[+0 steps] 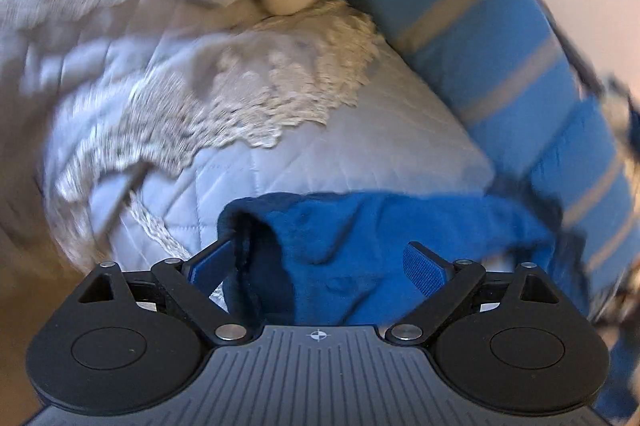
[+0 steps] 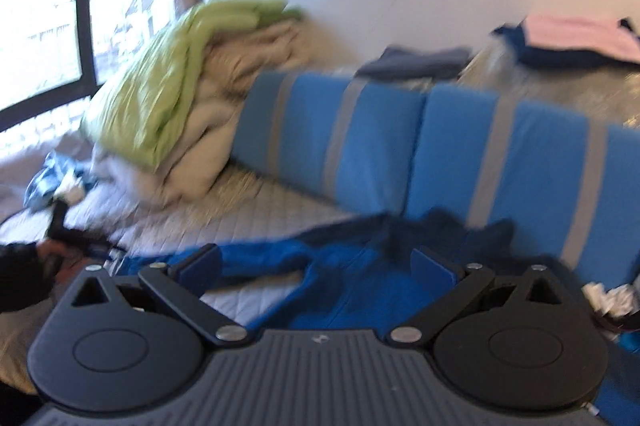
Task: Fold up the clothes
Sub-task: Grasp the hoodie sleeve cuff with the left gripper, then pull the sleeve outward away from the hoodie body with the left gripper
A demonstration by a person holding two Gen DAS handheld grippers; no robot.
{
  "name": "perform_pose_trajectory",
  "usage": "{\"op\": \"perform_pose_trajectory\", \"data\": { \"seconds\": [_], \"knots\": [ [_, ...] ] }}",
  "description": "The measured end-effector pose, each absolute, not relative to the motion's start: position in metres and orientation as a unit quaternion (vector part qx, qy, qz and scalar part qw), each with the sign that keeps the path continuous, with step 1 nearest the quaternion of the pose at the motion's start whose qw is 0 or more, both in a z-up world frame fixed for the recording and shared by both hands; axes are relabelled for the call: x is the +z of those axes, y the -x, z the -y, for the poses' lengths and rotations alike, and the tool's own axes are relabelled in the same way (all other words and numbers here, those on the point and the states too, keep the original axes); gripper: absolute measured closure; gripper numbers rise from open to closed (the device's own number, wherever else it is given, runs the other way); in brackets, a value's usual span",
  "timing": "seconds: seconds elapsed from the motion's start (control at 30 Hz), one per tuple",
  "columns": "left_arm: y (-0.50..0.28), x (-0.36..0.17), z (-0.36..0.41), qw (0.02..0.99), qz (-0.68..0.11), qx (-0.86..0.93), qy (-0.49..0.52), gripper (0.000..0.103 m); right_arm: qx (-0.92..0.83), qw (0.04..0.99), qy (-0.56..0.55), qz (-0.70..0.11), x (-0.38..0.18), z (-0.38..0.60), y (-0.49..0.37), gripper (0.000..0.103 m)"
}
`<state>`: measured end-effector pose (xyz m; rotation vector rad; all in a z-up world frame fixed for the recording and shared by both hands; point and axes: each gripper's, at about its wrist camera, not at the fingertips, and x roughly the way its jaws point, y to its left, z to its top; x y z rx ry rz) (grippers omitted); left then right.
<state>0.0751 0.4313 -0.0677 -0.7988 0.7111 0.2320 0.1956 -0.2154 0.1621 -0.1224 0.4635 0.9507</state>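
A blue fleece garment (image 1: 360, 242) lies on the quilted grey bed cover (image 1: 360, 149). My left gripper (image 1: 320, 262) is open right over its dark-lined edge, with cloth between the wide-apart fingers. In the right wrist view the same blue garment (image 2: 360, 290) is spread on the bed below my right gripper (image 2: 320, 264), which is open and holds nothing. The left gripper and the hand holding it (image 2: 60, 246) show at the far left of that view.
Blue cushions with grey stripes (image 2: 372, 141) line the wall side of the bed. A pile of beige and green bedding (image 2: 180, 97) stands by the window. A white lace cloth (image 1: 256, 93) lies on the quilt. Folded clothes (image 2: 580, 41) sit behind the cushions.
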Motion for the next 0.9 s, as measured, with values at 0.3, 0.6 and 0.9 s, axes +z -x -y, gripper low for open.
{"op": "perform_pose_trajectory", "data": {
  "seconds": [0.3,0.6,0.9],
  "knots": [
    [-0.085,-0.084,-0.434,0.844,-0.34,0.075,0.407,0.095,0.443,0.849,0.007,-0.287,0.137,0.204,-0.217,0.0],
    [-0.038,-0.062,-0.413,0.867,-0.304,-0.039,0.393,0.096,0.441,0.846,0.033,-0.297,0.124,0.194,-0.211,0.0],
    [-0.006,-0.091,-0.389,0.839,-0.327,-0.082,0.428,0.096,0.433,0.847,0.04,-0.304,0.124,0.194,-0.207,0.0]
  ]
}}
